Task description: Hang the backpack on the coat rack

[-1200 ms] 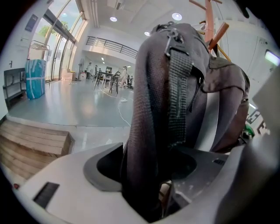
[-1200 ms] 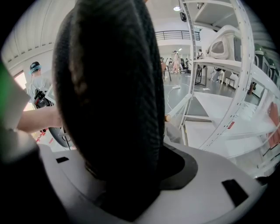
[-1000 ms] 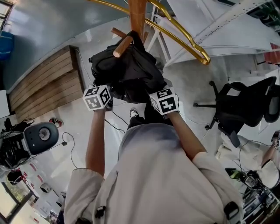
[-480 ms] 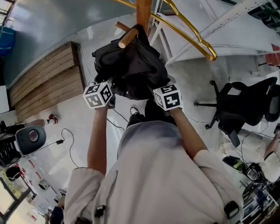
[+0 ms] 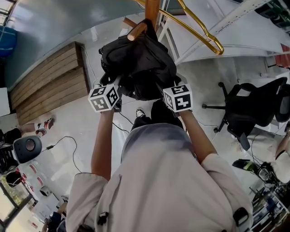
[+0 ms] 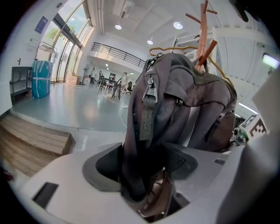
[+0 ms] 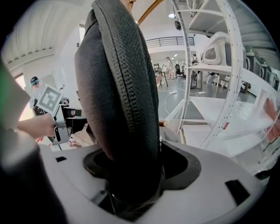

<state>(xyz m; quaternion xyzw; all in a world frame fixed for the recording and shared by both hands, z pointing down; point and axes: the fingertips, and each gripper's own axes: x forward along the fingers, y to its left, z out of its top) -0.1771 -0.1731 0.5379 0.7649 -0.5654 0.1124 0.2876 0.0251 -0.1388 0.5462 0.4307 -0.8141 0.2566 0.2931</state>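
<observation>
White floor [image 5: 68, 149]; backpack [image 5: 140, 63] on coat rack [image 5: 152, 13]; left gripper [image 6: 142, 169] clamps it.

Backpack [image 5: 138, 68] black; coat rack [image 5: 152, 11] orange-brown wood; hanger [image 5: 199, 28] gold; office chair [image 5: 253, 106] black; steps [image 5: 50, 86] brown planks.

Person's got both arms up n out toward 12 o'clock, bare forearms, light sleeves at the shoulders. The left arm [image 5: 100, 140] runs nearly straight up at ~11, the right arm [image 5: 197, 140] at ~1 w/ a slight elbow bend, wrists roughly level w/ each other. Jaws of the left gripper [image 5: 118, 87] are clamped on a pinched fold of the backpack [image 5: 138, 63]. On the right gripper [image 5: 164, 87] they're spread wide, w/ a thick padded edge of the backpack sitting between them.
</observation>
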